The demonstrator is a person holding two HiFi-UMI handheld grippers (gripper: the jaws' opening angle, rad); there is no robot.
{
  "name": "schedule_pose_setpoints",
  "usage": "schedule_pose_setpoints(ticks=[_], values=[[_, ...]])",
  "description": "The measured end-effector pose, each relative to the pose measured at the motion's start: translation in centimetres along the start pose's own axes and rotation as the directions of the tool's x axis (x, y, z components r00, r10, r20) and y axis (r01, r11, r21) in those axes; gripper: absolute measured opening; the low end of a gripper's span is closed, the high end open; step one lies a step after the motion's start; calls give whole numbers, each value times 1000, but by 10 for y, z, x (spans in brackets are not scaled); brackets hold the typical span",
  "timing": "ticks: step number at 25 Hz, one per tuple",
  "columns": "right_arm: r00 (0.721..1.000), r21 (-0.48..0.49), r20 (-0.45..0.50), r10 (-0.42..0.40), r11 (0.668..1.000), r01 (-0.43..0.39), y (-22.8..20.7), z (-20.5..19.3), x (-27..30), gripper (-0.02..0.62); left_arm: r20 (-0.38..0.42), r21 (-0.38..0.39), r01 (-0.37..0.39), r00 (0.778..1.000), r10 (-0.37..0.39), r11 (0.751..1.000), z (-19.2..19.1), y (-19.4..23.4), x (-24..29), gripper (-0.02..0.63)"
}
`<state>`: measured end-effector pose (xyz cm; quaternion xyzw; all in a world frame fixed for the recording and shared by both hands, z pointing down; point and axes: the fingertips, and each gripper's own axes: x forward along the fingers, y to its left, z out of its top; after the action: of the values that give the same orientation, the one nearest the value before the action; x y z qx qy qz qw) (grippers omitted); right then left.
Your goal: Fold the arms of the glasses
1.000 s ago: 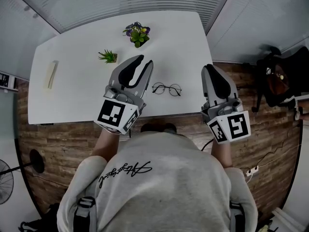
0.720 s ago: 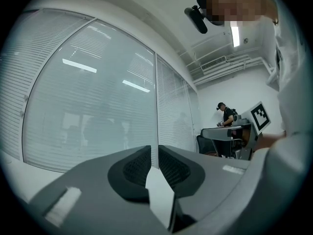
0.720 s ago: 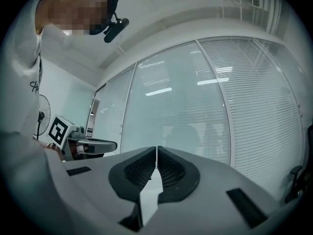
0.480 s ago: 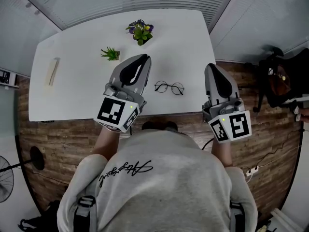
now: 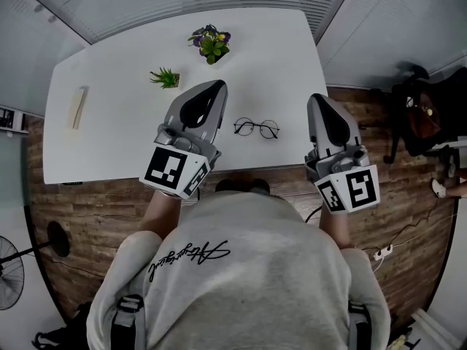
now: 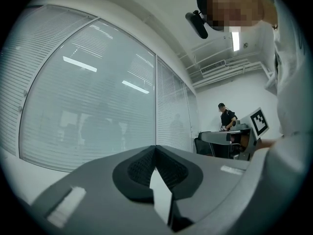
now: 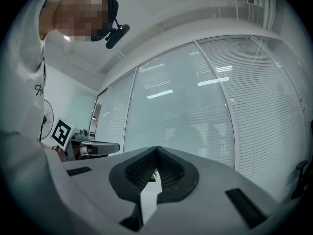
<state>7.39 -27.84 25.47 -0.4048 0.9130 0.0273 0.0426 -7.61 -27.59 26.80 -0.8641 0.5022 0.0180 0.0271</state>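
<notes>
Thin round-rimmed glasses [image 5: 256, 128] lie on the white table [image 5: 117, 133] near its front edge, between my two grippers. My left gripper [image 5: 217, 87] hangs over the table just left of the glasses, jaws shut with nothing between them. My right gripper [image 5: 315, 100] is held to the right of the glasses at the table's right edge, also shut and empty. In the left gripper view the jaws [image 6: 155, 148] meet and point up at window blinds. In the right gripper view the jaws [image 7: 157, 150] meet the same way. The glasses are out of sight in both gripper views.
A small green plant [image 5: 165, 78] and a flowering plant [image 5: 211, 43] stand at the back of the table. A pale flat bar [image 5: 78, 107] lies at the far left. A dark chair [image 5: 423, 115] stands on the wooden floor to the right. Another person [image 6: 227, 117] is far off.
The left gripper's jaws have closed from a small gap to shut. The right gripper stays about where it was, and the glasses have not moved on the table.
</notes>
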Motion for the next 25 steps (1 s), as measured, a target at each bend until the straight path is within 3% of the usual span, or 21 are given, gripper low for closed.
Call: schedule_pose_setpoints(ticks=[25], values=[[999,-57,-49,11,998,-13,8,-2,-3,0,-19,16,18,1000,-18,1000,-3,-1,0,-2]])
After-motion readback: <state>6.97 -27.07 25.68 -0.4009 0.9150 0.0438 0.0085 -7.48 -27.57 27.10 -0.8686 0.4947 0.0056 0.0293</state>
